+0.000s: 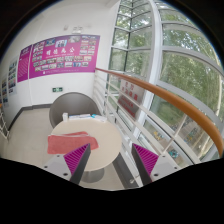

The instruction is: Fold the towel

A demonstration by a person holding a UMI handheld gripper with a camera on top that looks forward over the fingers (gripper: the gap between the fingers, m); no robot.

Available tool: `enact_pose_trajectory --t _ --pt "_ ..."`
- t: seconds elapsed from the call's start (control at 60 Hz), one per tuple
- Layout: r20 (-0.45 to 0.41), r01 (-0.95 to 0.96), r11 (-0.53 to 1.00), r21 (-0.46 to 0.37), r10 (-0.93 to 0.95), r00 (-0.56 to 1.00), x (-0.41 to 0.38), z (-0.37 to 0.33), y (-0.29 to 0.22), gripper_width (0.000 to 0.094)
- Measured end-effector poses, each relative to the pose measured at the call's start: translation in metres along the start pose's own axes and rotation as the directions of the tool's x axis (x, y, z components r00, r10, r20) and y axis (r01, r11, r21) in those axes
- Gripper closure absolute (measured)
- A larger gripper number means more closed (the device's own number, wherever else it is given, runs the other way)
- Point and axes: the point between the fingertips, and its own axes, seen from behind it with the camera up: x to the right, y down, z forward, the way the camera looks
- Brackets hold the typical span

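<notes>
A bright atrium frames the scene: tall glazed windows (165, 60) with green trees beyond sweep from twelve round to three o'clock, a wooden handrail (170, 98) curving along them, while a magenta poster board (62, 55) hangs on the white wall at about ten o'clock. Below it, a round white surface (88, 128) stands beside a grey chair (68, 104). On that surface lies the towel (68, 145), reddish-pink, its long axis running roughly nine to three. The tongs (112, 160), held in the air, stand open, with a wide gap between the two magenta pads (78, 157) and nothing gripped. The towel sits low at about eight o'clock from the midpoint of the tongs, just behind the left finger's tip, whether touching it cannot be told. Any fold would likely begin with the tongs swinging left and down to catch a towel edge.
</notes>
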Motion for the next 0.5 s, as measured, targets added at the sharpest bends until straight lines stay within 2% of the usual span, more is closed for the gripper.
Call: enact_pose_trajectory --t 0.117,0.283,0.383,0.5 --pt "0.019 -0.002 0.999 -0.036 0.003 1.0 -0.009 0.005 0.02 0.0075" --pt "0.083 0.041 0.993 -0.115 -0.032 0.996 -0.049 0.015 0.088 0.008" --pt "0.169 0.091 0.984 -0.151 -0.065 0.983 -0.104 0.029 0.124 0.0081" --pt "0.279 0.155 0.977 -0.146 -0.11 0.954 -0.192 0.049 0.151 0.0073"
